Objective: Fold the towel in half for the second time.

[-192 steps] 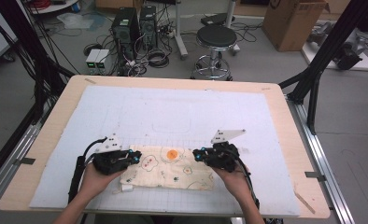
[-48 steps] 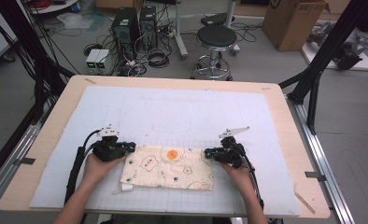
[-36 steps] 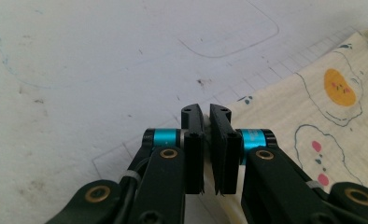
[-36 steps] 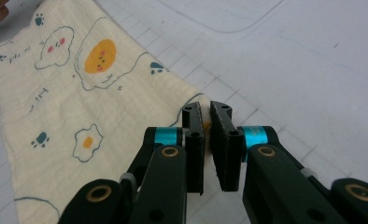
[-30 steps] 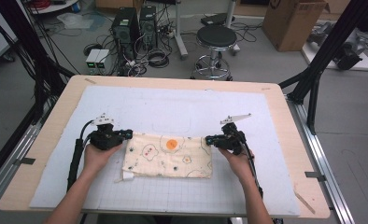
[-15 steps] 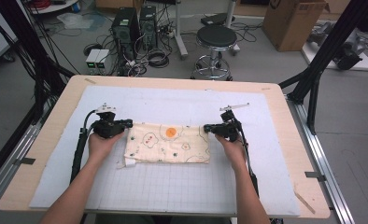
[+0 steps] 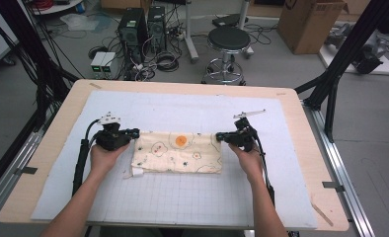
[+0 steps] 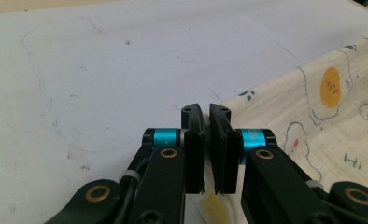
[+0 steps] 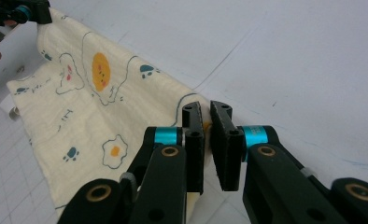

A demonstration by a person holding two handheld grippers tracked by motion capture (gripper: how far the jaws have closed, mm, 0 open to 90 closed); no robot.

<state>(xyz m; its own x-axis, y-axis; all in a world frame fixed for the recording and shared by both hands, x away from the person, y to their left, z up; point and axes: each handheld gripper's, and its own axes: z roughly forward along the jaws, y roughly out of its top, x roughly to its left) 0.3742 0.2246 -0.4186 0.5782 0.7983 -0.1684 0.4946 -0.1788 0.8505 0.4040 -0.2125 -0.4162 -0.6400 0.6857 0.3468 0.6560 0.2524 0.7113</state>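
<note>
A cream cloth (image 7: 177,153) printed with fried eggs and paw marks lies flat on the white mat, near its middle. My left gripper (image 7: 135,133) is shut on the cloth's far left corner. My right gripper (image 7: 219,136) is shut on its far right corner. In the left gripper view the jaws (image 8: 206,112) stand almost together with the cloth (image 8: 313,121) spreading off to the right. In the right gripper view the jaws (image 9: 206,108) pinch the cloth's edge, and the cloth (image 9: 93,107) runs away to the left gripper (image 9: 18,11) at the top left.
A white gridded mat (image 7: 182,202) covers most of the wooden table (image 7: 49,163). A small white tag (image 7: 136,173) sticks out at the cloth's near left corner. A stool (image 7: 229,39), computer towers (image 7: 133,24) and a cardboard box (image 7: 308,19) stand on the floor beyond the far edge.
Both hands have carried the cloth away from the table's front edge toward the middle of the mat, each holding a corner. Since half a second ago little has shifted.
</note>
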